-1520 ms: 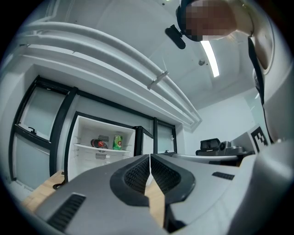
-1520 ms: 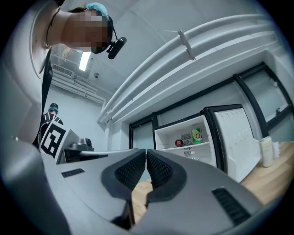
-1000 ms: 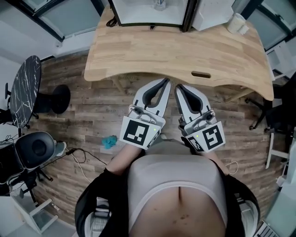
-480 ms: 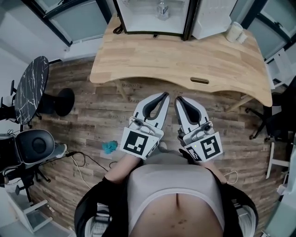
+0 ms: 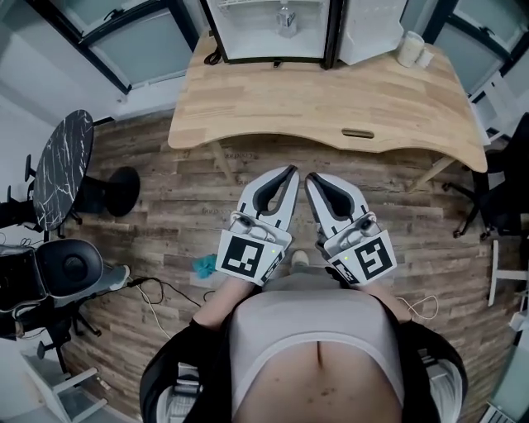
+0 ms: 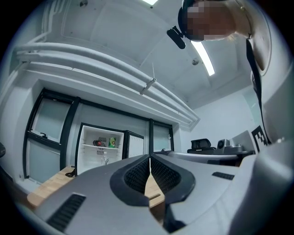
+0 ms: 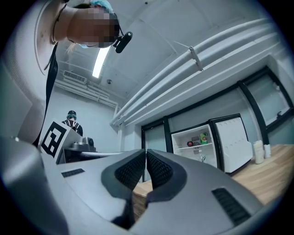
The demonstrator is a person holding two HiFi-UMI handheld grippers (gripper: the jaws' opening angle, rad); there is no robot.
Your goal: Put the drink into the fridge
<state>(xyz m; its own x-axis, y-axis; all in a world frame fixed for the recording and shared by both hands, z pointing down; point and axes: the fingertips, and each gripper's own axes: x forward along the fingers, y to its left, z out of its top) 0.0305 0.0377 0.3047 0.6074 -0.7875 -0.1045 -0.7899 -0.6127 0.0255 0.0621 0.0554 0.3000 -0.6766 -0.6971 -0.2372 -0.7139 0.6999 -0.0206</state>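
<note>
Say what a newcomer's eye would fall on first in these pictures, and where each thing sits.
First come the left gripper and right gripper, grey with square-marker cubes. They are held side by side in front of the person's body over the wood floor, both with jaws together and nothing between them. Next is the small white fridge, standing open at the far edge of the wooden desk, with a clear bottle inside.

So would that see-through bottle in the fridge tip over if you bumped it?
Probably, yes. The bottle stands upright in the open fridge and looks tall and narrow, so a sideways nudge could topple it. It looks clear, maybe plastic or glass; I can't tell which, so treat it as breakable. Lying down, it might roll.
</note>
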